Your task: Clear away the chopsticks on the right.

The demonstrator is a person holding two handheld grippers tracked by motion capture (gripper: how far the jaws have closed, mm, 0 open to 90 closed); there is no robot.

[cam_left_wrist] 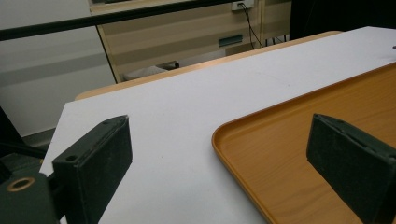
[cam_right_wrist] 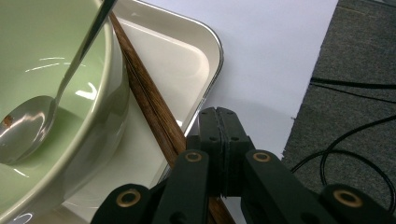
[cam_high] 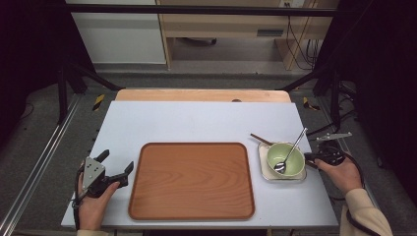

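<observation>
A pale green bowl (cam_high: 285,158) with a metal spoon (cam_high: 292,147) in it stands on a white square dish (cam_high: 265,169) at the right of the table. Dark wooden chopsticks (cam_high: 260,139) lie across the dish under the bowl. My right gripper (cam_high: 308,157) is at the dish's right edge, shut, with its jaws pressed together on nothing. In the right gripper view the chopsticks (cam_right_wrist: 149,102) run past the left side of my right gripper (cam_right_wrist: 219,114), beside the bowl (cam_right_wrist: 46,70) and spoon (cam_right_wrist: 28,126). My left gripper (cam_high: 118,162) stands open at the tray's left edge.
An empty wooden tray (cam_high: 192,179) lies in the middle of the white table (cam_high: 196,123). In the left gripper view the tray's near corner (cam_left_wrist: 243,140) sits between the wide jaws of my left gripper (cam_left_wrist: 219,158). Cables lie on the grey floor (cam_right_wrist: 355,116) past the table's right edge.
</observation>
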